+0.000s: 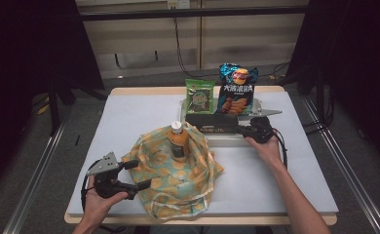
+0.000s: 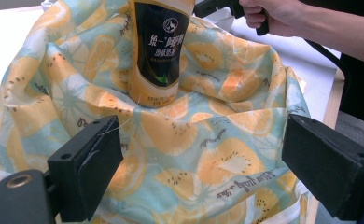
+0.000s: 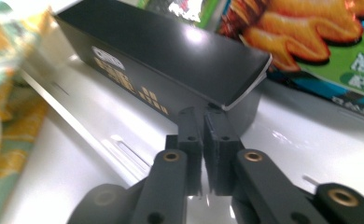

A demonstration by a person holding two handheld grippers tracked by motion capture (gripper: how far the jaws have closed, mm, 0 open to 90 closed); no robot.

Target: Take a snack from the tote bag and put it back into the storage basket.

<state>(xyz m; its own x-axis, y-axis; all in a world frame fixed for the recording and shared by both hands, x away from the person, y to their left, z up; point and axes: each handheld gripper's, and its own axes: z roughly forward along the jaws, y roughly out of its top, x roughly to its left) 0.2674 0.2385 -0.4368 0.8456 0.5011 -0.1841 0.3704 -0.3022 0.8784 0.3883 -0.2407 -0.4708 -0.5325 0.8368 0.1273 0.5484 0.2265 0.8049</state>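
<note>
High view: left gripper (image 1: 138, 174), jaws apart, waits at the fruit-print bag (image 1: 178, 170), which lies on the tabletop (image 1: 129, 112) and holds an upright bottle (image 1: 178, 141), leaving its mouth open for packing. Left gripper view: wide jaws face the cloth. Right gripper view: right gripper (image 3: 203, 122), jaws closed, pinches the black box (image 3: 171, 60) by its corner flap, apparently to lift it bagward.

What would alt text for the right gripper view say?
The right gripper's black jaws, closed together, meet the near end of a long black box on a white tray. A chip bag stands behind it; patterned cloth edges the left.
</note>
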